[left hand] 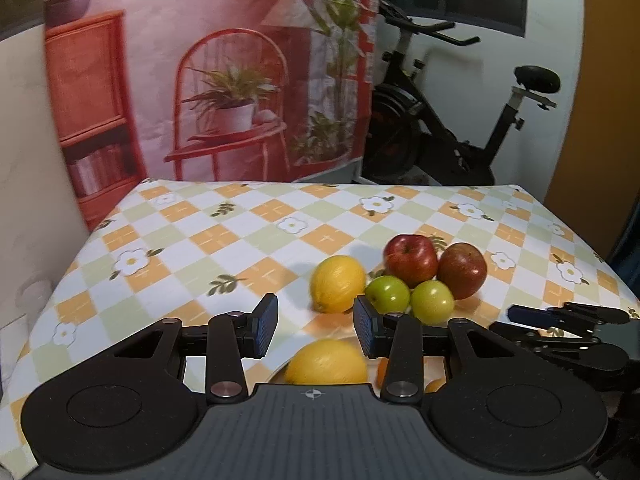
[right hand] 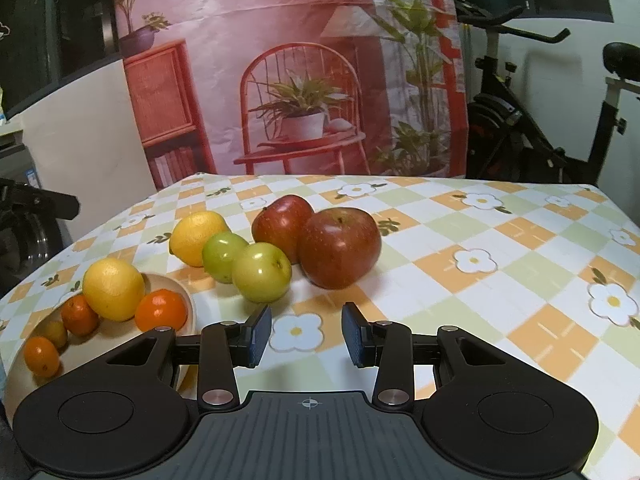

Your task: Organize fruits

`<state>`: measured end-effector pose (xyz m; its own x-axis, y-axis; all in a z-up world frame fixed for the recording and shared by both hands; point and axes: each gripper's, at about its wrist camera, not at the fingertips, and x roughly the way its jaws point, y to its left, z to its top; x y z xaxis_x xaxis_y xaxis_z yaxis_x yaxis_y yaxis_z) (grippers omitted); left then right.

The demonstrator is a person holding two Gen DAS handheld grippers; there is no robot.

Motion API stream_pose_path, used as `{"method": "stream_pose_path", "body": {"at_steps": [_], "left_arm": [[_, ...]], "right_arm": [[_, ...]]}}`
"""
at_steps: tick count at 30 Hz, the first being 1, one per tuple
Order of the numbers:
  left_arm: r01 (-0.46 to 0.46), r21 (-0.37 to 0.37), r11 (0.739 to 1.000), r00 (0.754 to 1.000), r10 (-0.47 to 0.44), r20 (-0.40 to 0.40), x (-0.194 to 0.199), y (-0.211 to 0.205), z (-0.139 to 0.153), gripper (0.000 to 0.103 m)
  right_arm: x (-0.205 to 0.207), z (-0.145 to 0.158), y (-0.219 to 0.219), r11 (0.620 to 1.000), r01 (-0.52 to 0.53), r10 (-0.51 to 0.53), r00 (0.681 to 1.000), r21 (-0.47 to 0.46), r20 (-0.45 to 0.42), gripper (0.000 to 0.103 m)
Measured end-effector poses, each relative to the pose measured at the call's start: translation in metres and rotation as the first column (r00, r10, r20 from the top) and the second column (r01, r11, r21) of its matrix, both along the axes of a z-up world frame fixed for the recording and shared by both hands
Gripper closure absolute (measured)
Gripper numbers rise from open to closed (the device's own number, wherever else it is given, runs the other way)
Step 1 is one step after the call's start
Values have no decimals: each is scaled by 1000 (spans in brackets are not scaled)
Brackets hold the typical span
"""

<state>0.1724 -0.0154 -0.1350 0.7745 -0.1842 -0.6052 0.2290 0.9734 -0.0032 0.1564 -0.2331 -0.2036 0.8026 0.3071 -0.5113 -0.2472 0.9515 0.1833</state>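
A lemon (right hand: 197, 237), two green apples (right hand: 222, 255) (right hand: 262, 272) and two red apples (right hand: 282, 222) (right hand: 339, 248) lie together on the checked tablecloth. A beige plate (right hand: 188, 300) at the left holds a second lemon (right hand: 113, 289) and several small oranges (right hand: 161, 309). My left gripper (left hand: 316, 326) is open and empty, above the plate's lemon (left hand: 326, 362), with the loose lemon (left hand: 338, 283) just ahead. My right gripper (right hand: 306, 334) is open and empty, short of the green apples; it also shows in the left wrist view (left hand: 560, 322).
The table (right hand: 500, 248) stretches to the right and back under the flowered cloth. A printed backdrop (right hand: 288, 68) hangs behind the far edge. An exercise bike (left hand: 452, 120) stands behind the table at the right.
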Motion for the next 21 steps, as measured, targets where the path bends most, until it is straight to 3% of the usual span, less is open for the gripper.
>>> {"method": "stream_pose_path", "body": {"at_steps": [20,21], "left_arm": [[8,-17,1000,997,-9,-81,48,-8,-19,59],[8,-19,1000,996,-9,-84,49,-7,-20,59]], "right_arm": [[48,-4,36,994,-108,108,994,-7,-22,66],[50,-4,37,994,-112,111,993,-9,-25,63]]}}
